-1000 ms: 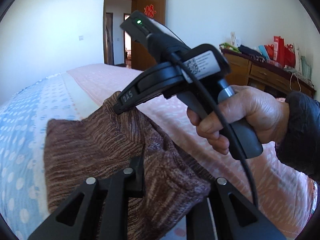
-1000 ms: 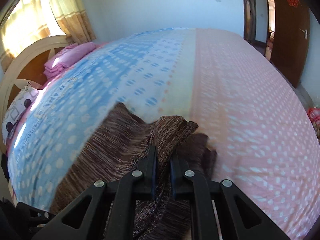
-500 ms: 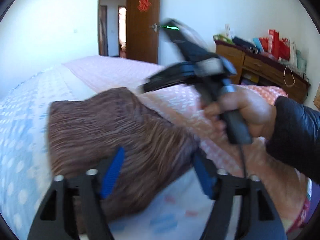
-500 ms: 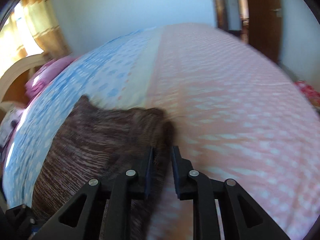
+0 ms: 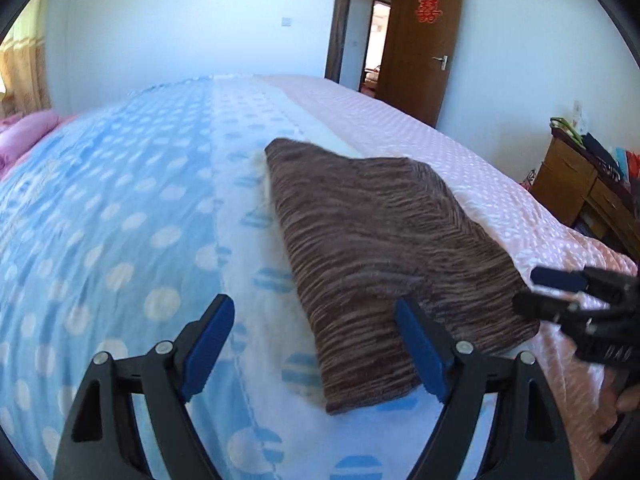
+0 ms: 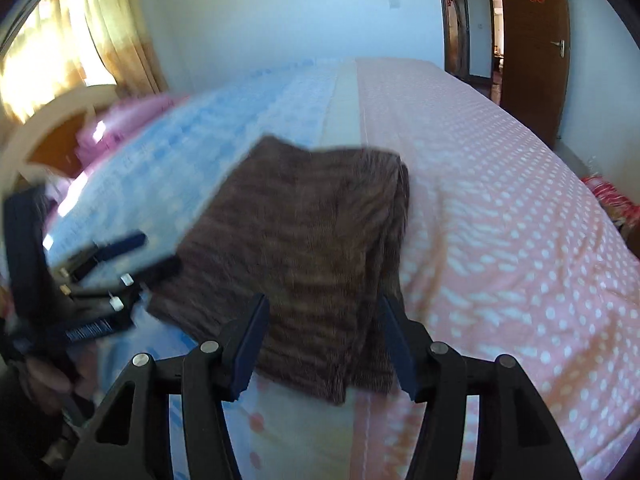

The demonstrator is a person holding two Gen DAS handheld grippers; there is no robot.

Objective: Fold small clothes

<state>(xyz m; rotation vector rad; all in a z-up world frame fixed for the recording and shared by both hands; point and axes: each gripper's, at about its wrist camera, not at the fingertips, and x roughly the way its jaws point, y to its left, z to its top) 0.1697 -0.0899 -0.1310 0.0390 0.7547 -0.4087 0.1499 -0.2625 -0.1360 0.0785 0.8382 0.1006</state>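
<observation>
Left wrist view: folded brown knit garment (image 5: 384,264) lies flat on the bed (image 5: 120,208), across the seam where the blue dotted half meets the pink half, towards the near edge. Left claw (image 5: 316,348) is spread and opening wider; its pads frame the garment's near-left corner without pressing it. Right claw (image 5: 560,292) sits at the garment's right edge, blurred.

Right wrist view: right claw (image 6: 324,344) is part-spread and opening, pads either side of the garment's (image 6: 304,248) near edge, not pinching. Left claw (image 6: 116,252) shows at the left, blurred.

Judgement: release step. Let both claws clear the cloth fully before pulling away; a pad snagging the loose knit would drag the top layer and undo the fold.
</observation>
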